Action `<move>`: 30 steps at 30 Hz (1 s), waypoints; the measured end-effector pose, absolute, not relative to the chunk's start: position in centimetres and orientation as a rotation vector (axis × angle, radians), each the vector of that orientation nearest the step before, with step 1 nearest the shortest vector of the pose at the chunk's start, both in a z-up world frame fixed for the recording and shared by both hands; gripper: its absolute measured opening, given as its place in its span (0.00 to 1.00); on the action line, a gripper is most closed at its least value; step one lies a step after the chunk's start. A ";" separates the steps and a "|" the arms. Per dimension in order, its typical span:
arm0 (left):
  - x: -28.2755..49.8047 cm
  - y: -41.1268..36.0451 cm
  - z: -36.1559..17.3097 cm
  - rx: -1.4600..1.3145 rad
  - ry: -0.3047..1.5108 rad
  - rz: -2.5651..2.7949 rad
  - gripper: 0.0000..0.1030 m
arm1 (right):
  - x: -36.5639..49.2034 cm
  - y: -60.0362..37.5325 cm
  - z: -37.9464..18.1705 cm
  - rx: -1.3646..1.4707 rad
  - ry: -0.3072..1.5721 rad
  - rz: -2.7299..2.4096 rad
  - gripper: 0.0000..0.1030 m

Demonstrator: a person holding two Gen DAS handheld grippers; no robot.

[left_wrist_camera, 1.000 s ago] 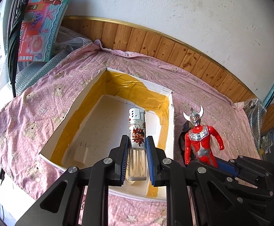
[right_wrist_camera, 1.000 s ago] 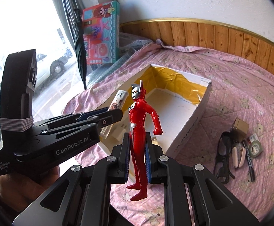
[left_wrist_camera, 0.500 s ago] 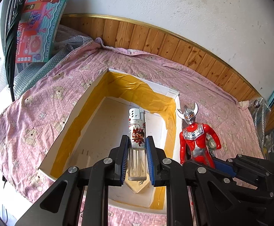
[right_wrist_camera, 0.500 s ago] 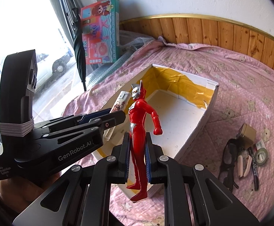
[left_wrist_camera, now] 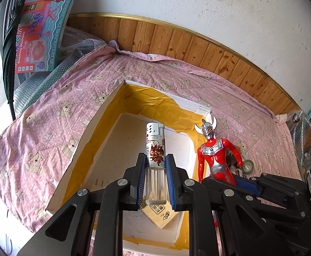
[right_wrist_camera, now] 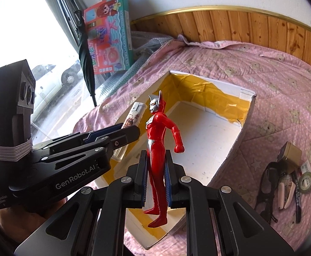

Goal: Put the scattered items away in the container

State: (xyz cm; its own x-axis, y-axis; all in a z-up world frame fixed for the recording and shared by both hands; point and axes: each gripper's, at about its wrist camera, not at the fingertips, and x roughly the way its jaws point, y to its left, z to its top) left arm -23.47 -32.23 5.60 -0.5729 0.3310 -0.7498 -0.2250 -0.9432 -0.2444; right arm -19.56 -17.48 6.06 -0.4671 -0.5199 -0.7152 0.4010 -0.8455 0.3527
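An open white box (left_wrist_camera: 104, 115) (right_wrist_camera: 244, 125) with yellow tape on its inner walls lies on the pink bear-print bedspread. My left gripper (left_wrist_camera: 155, 178) is shut on a clear lighter (left_wrist_camera: 155, 147) with a cartoon label, held upright over the box floor. A flat tan packet (left_wrist_camera: 160, 215) lies in the box under it. My right gripper (right_wrist_camera: 156, 178) is shut on the legs of a red and silver toy figure (right_wrist_camera: 160, 143) (left_wrist_camera: 216, 153), held upright above the box's near part. In the right wrist view the left gripper (right_wrist_camera: 121, 135) sits at left with the lighter (right_wrist_camera: 133, 117).
Scattered on the bedspread right of the box are black glasses (right_wrist_camera: 268, 183), a small brown box (right_wrist_camera: 291, 154), a tape roll (right_wrist_camera: 307, 181), a pen and a white clip. A toy carton (left_wrist_camera: 42, 27) and a folded umbrella (right_wrist_camera: 86, 57) lean at the window side. Wood panelling backs the bed.
Both grippers have moved forward over the box with their items still held; the box now sits lower and nearer in both views, and the tan packet shows under the lighter.
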 end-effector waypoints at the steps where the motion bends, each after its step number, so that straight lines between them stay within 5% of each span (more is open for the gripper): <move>1: -23.7 -32.2 5.5 -1.250 -0.174 2.529 0.19 | -19.8 -17.5 5.9 1.190 -0.186 -2.300 0.14; 30: -29.3 -31.3 2.3 -1.443 -0.111 2.462 0.19 | -26.4 -17.5 2.2 1.325 -0.225 -2.282 0.14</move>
State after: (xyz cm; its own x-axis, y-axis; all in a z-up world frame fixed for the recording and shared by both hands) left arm -29.25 -31.26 2.28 -0.4591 0.2813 -0.8427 -0.2040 -0.9566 -0.2082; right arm -26.41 -17.48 2.23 -0.4100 -0.4879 -0.7706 0.3279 -0.8673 0.3746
